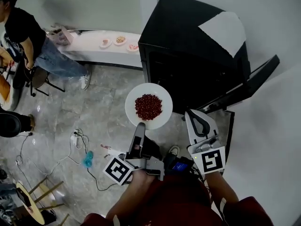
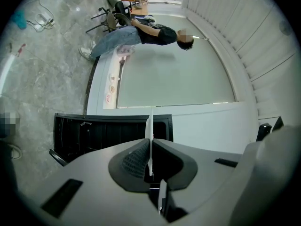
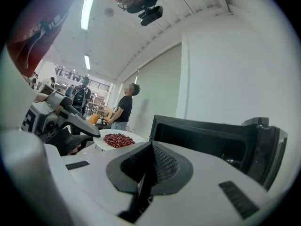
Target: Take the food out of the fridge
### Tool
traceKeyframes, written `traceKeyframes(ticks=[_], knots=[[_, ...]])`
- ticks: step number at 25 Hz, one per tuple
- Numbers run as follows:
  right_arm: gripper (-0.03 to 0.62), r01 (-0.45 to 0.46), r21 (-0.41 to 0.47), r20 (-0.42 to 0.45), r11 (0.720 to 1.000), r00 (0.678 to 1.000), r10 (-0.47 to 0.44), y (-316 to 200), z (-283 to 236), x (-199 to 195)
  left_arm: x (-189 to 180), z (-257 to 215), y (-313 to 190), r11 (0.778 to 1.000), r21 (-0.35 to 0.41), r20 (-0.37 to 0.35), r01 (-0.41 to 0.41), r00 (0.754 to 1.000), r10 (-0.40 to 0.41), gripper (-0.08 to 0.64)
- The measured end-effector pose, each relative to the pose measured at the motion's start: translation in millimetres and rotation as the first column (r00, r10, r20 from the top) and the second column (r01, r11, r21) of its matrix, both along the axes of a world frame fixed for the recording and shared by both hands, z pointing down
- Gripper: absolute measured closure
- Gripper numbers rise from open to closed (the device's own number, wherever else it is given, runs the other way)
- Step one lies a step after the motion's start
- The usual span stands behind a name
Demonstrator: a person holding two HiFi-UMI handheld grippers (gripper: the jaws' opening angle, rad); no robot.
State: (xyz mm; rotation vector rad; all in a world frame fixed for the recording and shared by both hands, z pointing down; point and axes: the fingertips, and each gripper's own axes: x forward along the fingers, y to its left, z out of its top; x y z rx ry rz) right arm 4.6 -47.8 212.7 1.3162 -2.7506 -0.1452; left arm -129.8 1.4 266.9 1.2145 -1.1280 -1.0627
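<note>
Rim of plate is clamped in left gripper jaws, held level so red food isn't spilled; right gripper jaws together, empty.

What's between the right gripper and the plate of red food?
Nothing stands there: in the head view the right gripper hangs beside the plate with an open gap between; the left gripper holds the plate's rim.

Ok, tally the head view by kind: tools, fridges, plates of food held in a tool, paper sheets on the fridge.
tools: 2 (left tool, right tool)
fridge: 1
plate of red food: 1
paper sheet: 1
total: 5
</note>
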Motion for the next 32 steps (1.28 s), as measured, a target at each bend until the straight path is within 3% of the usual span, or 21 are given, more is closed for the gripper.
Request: traceKeyframes(ticks=[28,32], knots=[[0.569,0.021,0.032,0.049,0.999,0.999,-0.022,7.6,-53.0,4.2,10.2,-49.8,15.2,0.998,0.049,0.016,-0.042,0.999,0.042,0.534],[0.571,0.05,0.02,-0.01,0.999,0.999,-0.05,6.1,-46.4,7.2,8.6,-51.1,14.4,0.998,0.053,0.02,-0.028,0.999,0.027,0.534]])
